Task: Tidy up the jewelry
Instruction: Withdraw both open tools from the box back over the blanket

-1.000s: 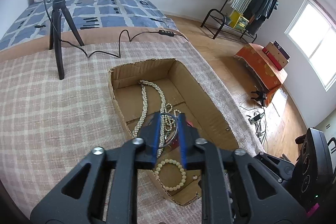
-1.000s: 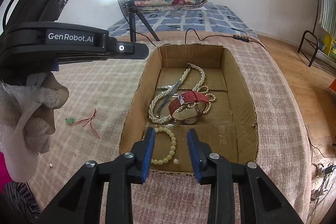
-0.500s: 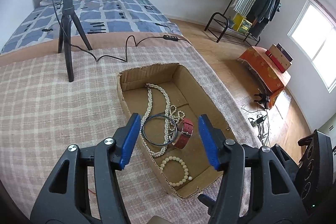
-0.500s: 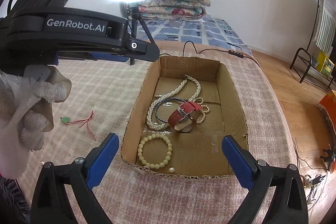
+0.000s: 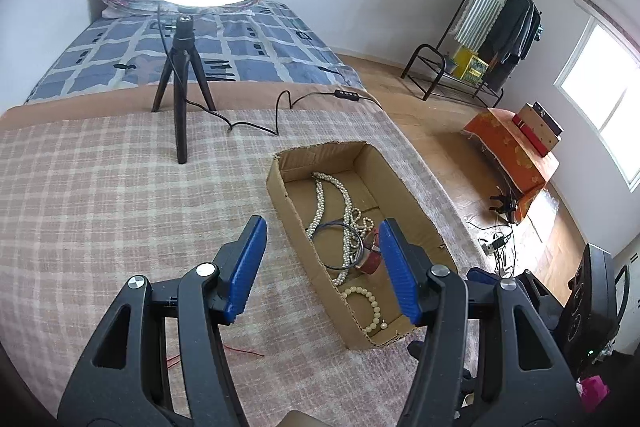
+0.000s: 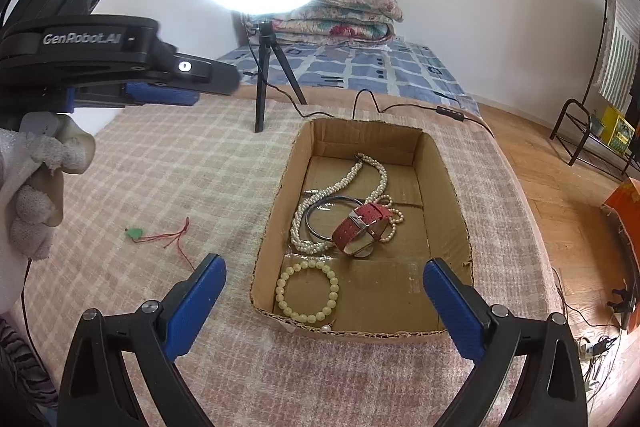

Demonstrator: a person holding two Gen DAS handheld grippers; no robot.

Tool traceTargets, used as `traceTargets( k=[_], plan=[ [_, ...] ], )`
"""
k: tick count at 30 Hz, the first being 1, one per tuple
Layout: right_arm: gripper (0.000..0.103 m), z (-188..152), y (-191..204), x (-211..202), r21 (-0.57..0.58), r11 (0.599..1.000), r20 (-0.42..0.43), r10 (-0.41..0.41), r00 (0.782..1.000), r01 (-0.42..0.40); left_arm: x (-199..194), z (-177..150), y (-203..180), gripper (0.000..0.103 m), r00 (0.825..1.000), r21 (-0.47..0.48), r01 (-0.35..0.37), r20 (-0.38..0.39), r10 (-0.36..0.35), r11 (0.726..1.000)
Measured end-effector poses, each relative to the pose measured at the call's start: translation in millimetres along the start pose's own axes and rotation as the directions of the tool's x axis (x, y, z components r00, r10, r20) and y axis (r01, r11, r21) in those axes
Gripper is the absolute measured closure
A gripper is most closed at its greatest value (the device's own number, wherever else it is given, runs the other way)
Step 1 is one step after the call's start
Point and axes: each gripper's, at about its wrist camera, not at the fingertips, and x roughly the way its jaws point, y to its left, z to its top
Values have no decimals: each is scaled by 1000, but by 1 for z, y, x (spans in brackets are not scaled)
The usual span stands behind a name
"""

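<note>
An open cardboard box (image 6: pixel 450 187) (image 5: pixel 280 195) lies on the checked cloth. In it are a pearl necklace (image 6: pixel 348 179) (image 5: pixel 320 199), a dark metal bangle (image 6: pixel 316 211) (image 5: pixel 320 231), a red-strap watch (image 6: pixel 360 227) (image 5: pixel 370 261) and a cream bead bracelet (image 6: pixel 308 291) (image 5: pixel 370 301). My left gripper (image 5: pixel 320 267) is open and empty, held above the box's left rim. My right gripper (image 6: pixel 324 303) is open and empty, above the box's near end. A red cord with a green pendant (image 6: pixel 160 235) lies on the cloth left of the box.
A ring light on a tripod (image 6: pixel 264 67) (image 5: pixel 180 95) stands behind the box, its cable (image 5: pixel 256 119) trailing across the cloth. A bed with folded quilts (image 6: pixel 344 15) is beyond. Wooden floor, a clothes rack (image 5: pixel 492 39) and an orange covered box (image 5: pixel 512 151) are to the right.
The left gripper opened, left the dark bangle in the box, then rose and drew back left. The right gripper opened wide and pulled back from the box.
</note>
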Motion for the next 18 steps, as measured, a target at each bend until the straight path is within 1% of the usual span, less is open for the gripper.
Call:
traceTargets(
  k=[5,12,18],
  plan=[
    [3,6,10,-6,-8,1000,23,24,999,-24,-30,-2,23,43,999,-15,-26,33,26,1000],
    [3,16,31,-7,-12,996,26,94,995,-94,-70,-14,60,43,996,-63,-64,54,67,996],
    [8,23,48,-1,0,989,16,145,989,-145,-100,-30,86,43,993,-71,-99,63,104,993]
  ],
)
